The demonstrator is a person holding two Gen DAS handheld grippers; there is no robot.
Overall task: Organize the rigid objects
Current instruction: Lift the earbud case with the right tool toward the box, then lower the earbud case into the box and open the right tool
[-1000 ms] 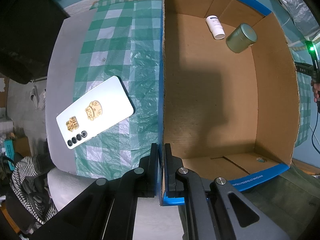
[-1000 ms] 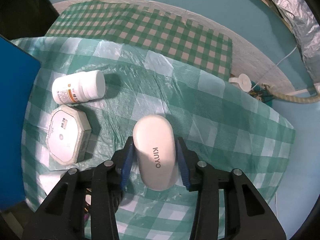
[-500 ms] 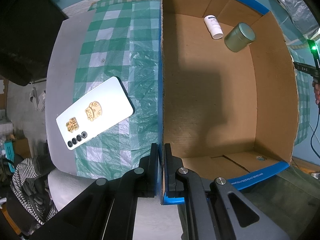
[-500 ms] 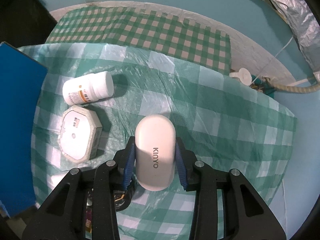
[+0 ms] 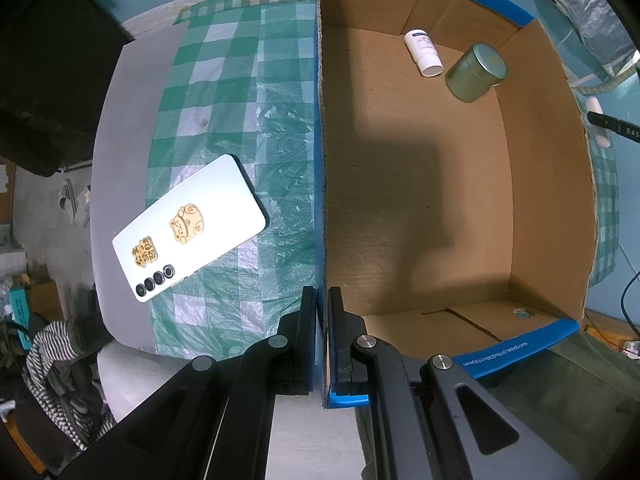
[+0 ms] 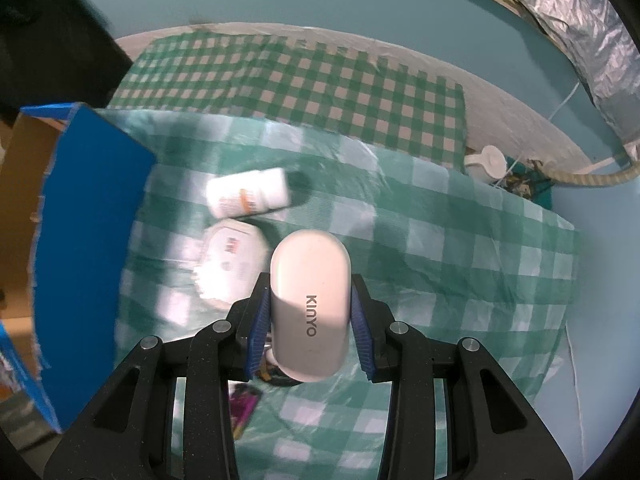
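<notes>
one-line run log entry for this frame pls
left gripper: shut on blue-edged cardboard box wall | right gripper: holding white rounded KINYO case above checked cloth | in box: white bottle, green tin

You are looking at a box (image 5: pixel 440 200) holding a bottle (image 5: pixel 423 53) and tin (image 5: pixel 476 73) at one o'clock; a phone (image 5: pixel 188 228) is lying at nine o'clock outside.

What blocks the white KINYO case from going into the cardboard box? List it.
Nothing visible blocks it. The right gripper holds the white oval KINYO case above the cloth; the blue-sided cardboard box stands open-topped to its left. Only its blue wall must be cleared.
</notes>
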